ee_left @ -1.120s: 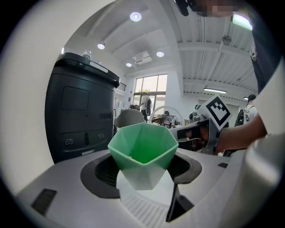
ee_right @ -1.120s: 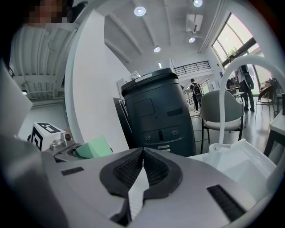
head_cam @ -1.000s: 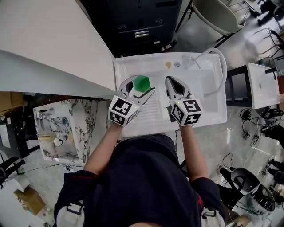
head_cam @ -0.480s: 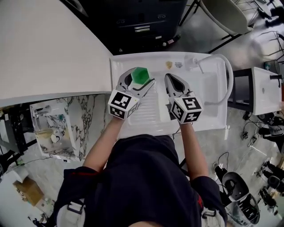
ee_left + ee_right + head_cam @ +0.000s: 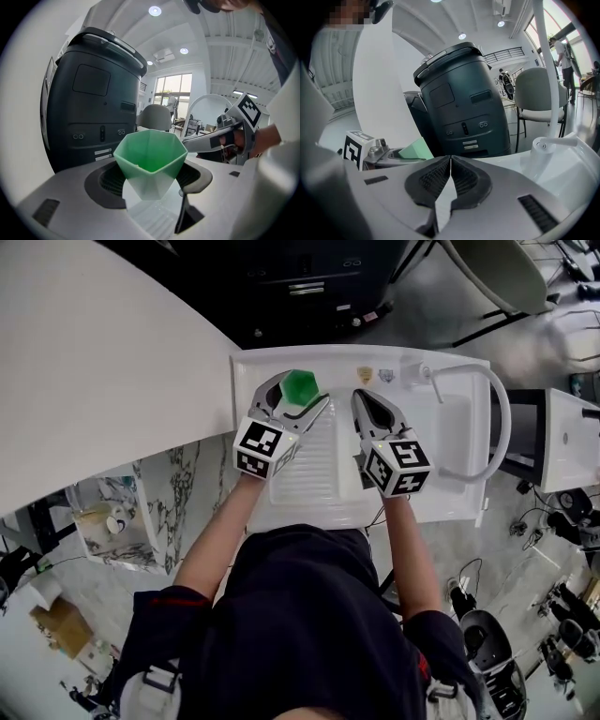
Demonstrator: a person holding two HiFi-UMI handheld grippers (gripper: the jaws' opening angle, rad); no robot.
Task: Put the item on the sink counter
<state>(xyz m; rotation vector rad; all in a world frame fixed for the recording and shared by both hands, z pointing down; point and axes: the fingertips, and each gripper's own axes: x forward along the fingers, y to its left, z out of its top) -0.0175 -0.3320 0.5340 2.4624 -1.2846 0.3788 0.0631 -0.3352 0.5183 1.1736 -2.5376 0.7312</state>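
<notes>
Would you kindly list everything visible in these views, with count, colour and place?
green cup: one, green, between the left gripper's jaws, over the sink unit's ribbed part
sink unit: one, white, in front of the person
hose: one, white, arching over the sink unit's right side
tabletop: one, white, left of the sink unit
cabinet: one, dark, behind the sink unit
chair: one, grey, right of the cabinet
marbled sink unit: one, white with dark veins, lower left
second sink: one, white, far right
left gripper: one, grey, closed on the green cup
right gripper: one, grey, jaws together, empty, beside the left
</notes>
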